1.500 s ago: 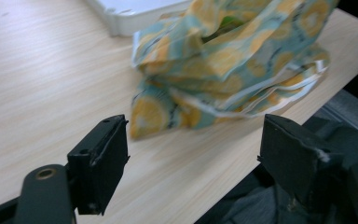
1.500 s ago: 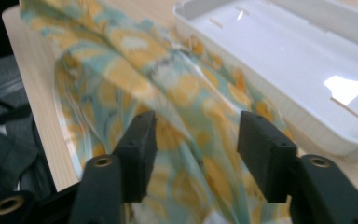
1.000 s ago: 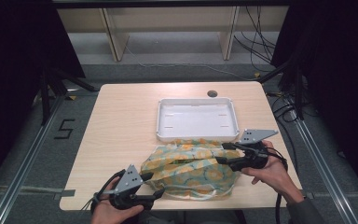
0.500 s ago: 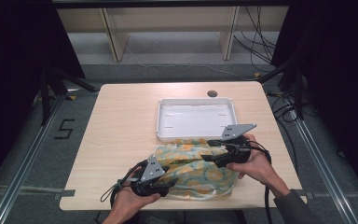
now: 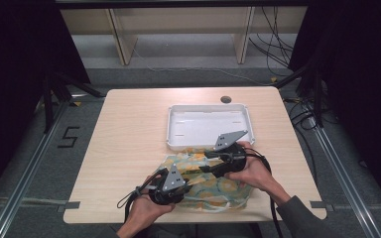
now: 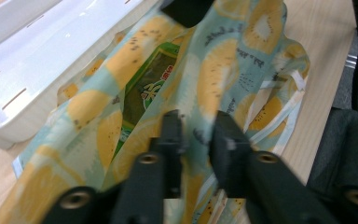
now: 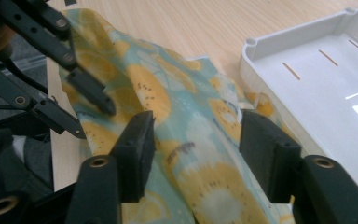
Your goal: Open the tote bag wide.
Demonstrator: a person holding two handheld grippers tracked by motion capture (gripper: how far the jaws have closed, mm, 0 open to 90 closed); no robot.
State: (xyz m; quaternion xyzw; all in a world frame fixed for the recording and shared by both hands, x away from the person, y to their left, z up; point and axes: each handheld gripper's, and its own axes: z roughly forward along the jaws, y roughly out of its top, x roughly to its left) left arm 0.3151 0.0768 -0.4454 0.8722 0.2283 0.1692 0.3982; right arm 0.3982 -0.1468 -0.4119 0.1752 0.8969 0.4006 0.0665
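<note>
A cloth bag (image 5: 217, 187) printed with yellow fruit slices on pale blue lies at the table's front edge. My left gripper (image 5: 192, 182) comes in from the bag's left side and is shut on a fold of the fabric (image 6: 214, 70) at its mouth. A green packet (image 6: 151, 84) shows inside the opening. My right gripper (image 5: 206, 164) hovers over the bag's far edge, jaws open wide above the fabric (image 7: 191, 107) with nothing between them. From the right gripper view, the left gripper's fingertips (image 7: 100, 102) pinch the cloth.
A white plastic tray (image 5: 169, 126) stands just behind the bag, its near wall touching the fabric; its floor (image 7: 317, 74) is bare and slotted. A round hole (image 5: 225, 99) sits in the tabletop behind the tray. The table's front edge runs close under both hands.
My left gripper has moved right onto the bag and closed on its fabric. The right gripper has shifted left toward the bag's middle. The bag has bunched up narrower.
</note>
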